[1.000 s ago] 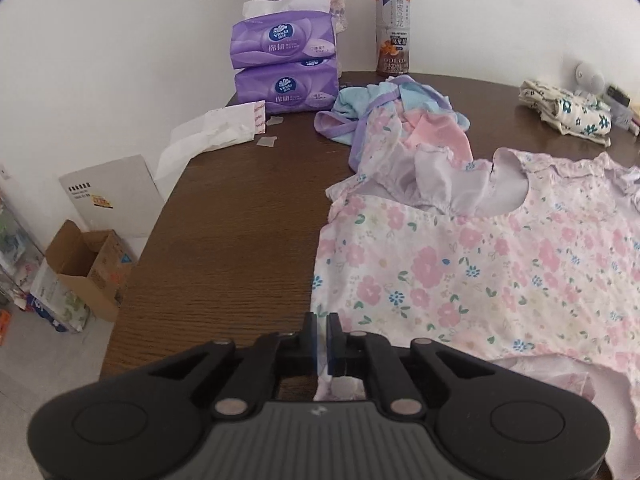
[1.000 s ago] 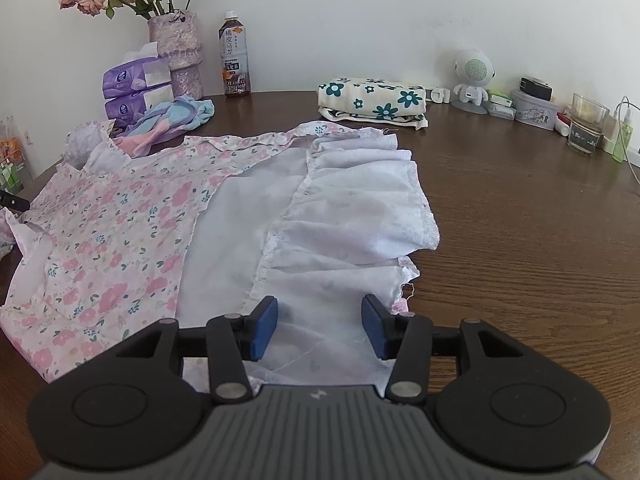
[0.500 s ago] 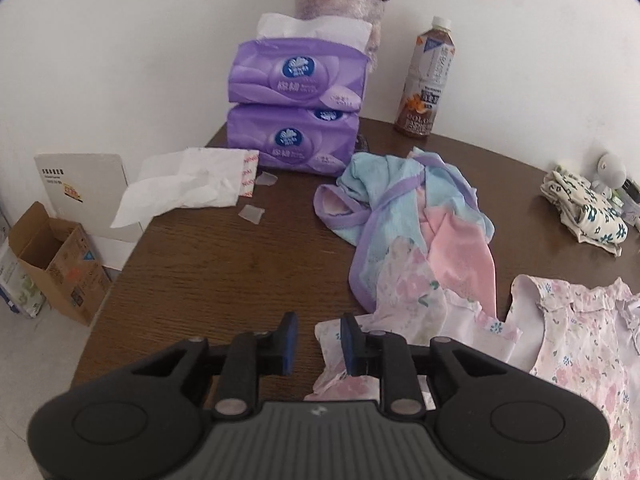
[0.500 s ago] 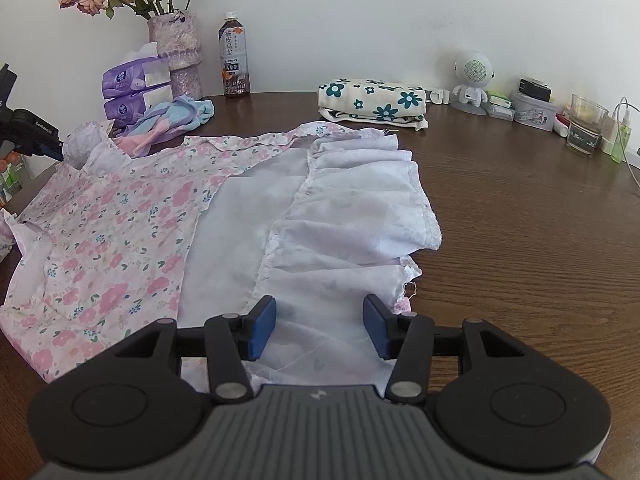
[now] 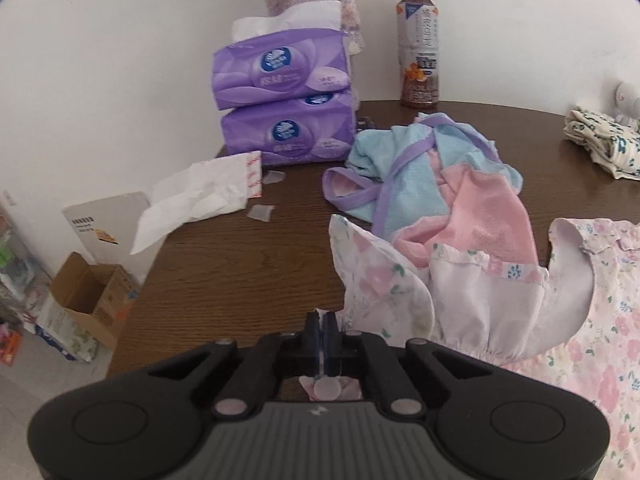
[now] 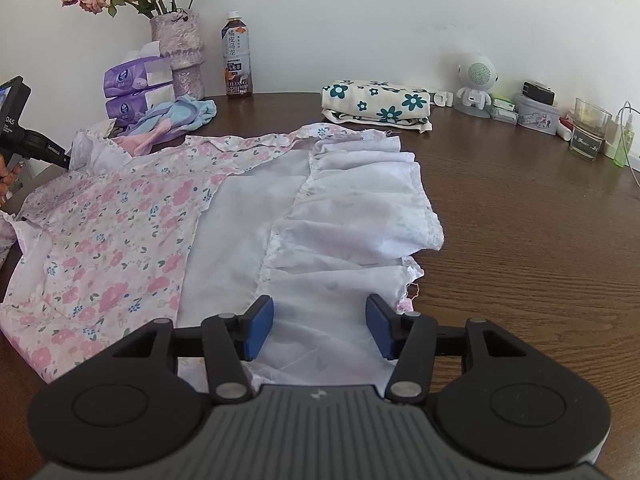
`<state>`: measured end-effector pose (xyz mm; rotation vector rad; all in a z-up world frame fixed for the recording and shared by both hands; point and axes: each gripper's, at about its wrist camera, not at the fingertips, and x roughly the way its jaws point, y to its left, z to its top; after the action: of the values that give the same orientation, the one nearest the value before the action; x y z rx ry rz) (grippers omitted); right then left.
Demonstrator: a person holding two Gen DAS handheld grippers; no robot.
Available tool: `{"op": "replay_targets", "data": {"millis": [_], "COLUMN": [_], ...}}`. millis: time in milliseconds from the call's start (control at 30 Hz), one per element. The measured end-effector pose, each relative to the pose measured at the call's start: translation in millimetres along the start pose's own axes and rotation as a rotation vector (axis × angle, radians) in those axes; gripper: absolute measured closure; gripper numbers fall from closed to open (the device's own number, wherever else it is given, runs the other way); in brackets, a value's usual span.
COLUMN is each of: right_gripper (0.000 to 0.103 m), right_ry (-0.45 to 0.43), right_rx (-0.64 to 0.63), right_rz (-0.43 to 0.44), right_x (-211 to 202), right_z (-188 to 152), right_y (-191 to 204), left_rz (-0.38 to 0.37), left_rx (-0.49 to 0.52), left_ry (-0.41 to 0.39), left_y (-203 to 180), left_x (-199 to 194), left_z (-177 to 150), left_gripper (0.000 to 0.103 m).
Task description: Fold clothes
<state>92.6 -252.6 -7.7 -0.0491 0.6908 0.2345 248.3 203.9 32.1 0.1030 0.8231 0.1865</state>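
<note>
The left gripper (image 5: 324, 326) was pinched shut on a thin edge of the pink floral cotton dress (image 6: 108, 240), which lay spread on the dark wooden table (image 6: 520, 220), while the right gripper (image 6: 320, 326) hovered wide open and empty over its white ruffled hem (image 6: 360, 216). With so little cloth caught, the sleeve could slip free, or drag the crumpled blue-and-pink garment (image 5: 432, 172) touching it. The gripper body hid the exact bite.

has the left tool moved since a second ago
Yes. The left tool moved toward the wall: the tissue packs loom larger, and it now pinches the floral dress sleeve.
</note>
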Motion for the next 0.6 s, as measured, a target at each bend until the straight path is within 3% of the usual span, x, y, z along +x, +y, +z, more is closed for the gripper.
{"op": "replay_targets", "data": {"millis": [167, 200, 333, 400, 467, 600], "right_gripper": [0.046, 0.046, 0.046, 0.046, 0.046, 0.046], "right_ry": [-0.004, -0.004, -0.004, -0.002, -0.002, -0.003], "right_rx": [-0.011, -0.011, -0.014, -0.016, -0.017, -0.015], "right_rz": [0.004, 0.005, 0.008, 0.009, 0.009, 0.007], "right_x": [1.2, 1.5, 0.9, 1.1, 1.1, 0.7], "right_z": [-1.6, -1.5, -1.4, -0.8, -0.7, -0.8], "right_y": [0.0, -0.4, -0.9, -1.1, -0.5, 0.6], "left_rz": [0.028, 0.025, -0.046, -0.065, -0.101, -0.115], "left_rx": [-0.039, -0.053, -0.159, -0.129, -0.088, -0.019], "left_ry": [0.025, 0.028, -0.042, -0.069, -0.066, -0.014], "left_y": [11.0, 12.2, 24.9, 22.3, 15.3, -2.1], "left_x": [-2.9, -3.1, -20.8, -30.0, -34.4, -23.8], "left_z": [-6.9, -7.5, -4.8, -3.1, -3.5, -8.1], "left_gripper": [0.101, 0.097, 0.088, 0.088, 0.096, 0.096]}}
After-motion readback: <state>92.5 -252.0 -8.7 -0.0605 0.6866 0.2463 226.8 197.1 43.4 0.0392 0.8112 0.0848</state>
